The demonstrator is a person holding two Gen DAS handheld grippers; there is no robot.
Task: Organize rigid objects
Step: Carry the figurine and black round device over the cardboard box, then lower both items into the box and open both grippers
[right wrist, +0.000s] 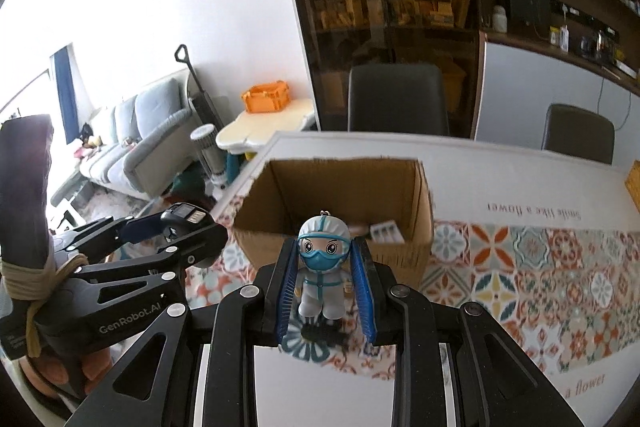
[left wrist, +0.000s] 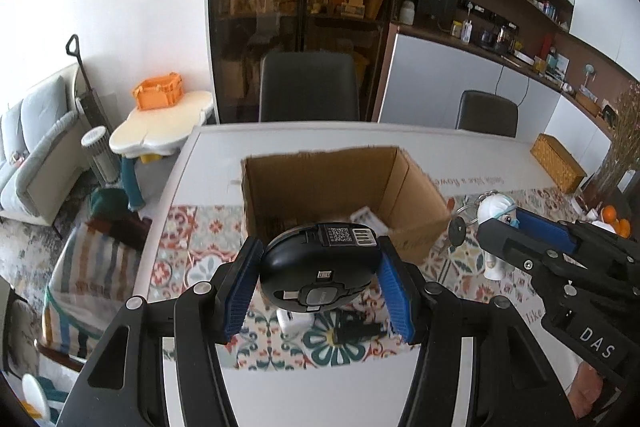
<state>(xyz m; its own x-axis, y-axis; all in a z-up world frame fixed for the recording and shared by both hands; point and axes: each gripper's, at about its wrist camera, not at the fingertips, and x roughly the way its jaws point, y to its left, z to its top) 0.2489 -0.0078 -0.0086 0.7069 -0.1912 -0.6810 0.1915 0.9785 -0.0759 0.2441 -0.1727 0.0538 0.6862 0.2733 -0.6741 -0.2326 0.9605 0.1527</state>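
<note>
Left wrist view: both grippers loaded, carrying toward the cardboard box point(left wrist: 344, 187).
Left gripper point(left wrist: 318, 279) clamps a black mouse point(left wrist: 320, 267); right gripper point(right wrist: 324, 291) pinches a masked figurine point(right wrist: 322, 267); next, lift over the rim and release.

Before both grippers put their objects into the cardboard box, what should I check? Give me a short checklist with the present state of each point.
1. Left gripper clamped on the black mouse: ok.
2. Right gripper clamped on the masked doll keychain: ok.
3. Cardboard box open on top: ok.
4. Free room in the box beside the white item: cannot tell.
5. Both grippers are above the box: not ok, they are in front of it.
6. Keyring free of snags: cannot tell.
</note>
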